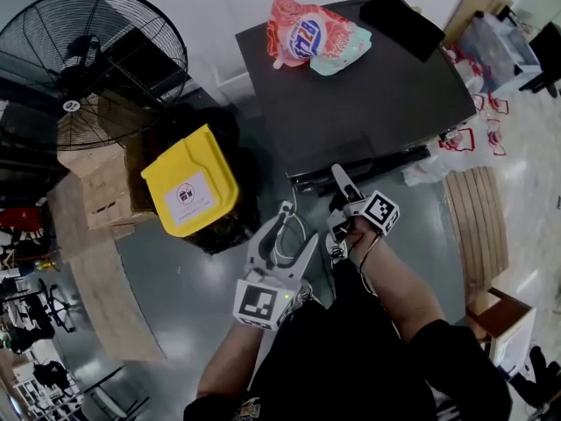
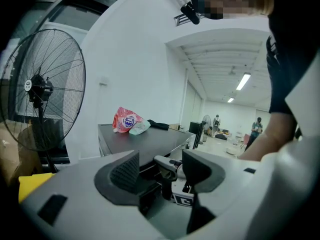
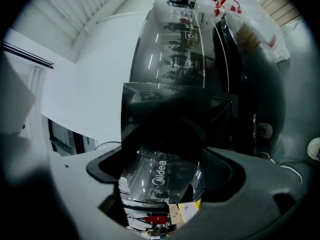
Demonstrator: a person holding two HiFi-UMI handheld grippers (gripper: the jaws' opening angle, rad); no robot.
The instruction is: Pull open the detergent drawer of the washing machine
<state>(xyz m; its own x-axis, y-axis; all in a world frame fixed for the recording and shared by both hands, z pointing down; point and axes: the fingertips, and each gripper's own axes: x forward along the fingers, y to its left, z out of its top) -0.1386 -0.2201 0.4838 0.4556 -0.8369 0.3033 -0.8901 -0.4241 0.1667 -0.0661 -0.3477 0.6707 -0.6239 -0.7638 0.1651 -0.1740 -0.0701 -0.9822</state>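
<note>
The dark washing machine stands in front of me, seen from above. In the right gripper view its glossy detergent drawer front, printed "Midea", fills the gap between my jaws. My right gripper is turned on its side at the machine's front edge, and its pads sit against the drawer front. My left gripper hangs open in the air to the left of the right one, a little back from the machine, with nothing between its fingers. In the left gripper view the right gripper's marker cube shows just ahead.
A pink detergent bag and a black item lie on the machine's top. A bin with a yellow lid stands just to the left, with a large floor fan and cardboard boxes beyond. Plastic bags and a wooden pallet lie to the right.
</note>
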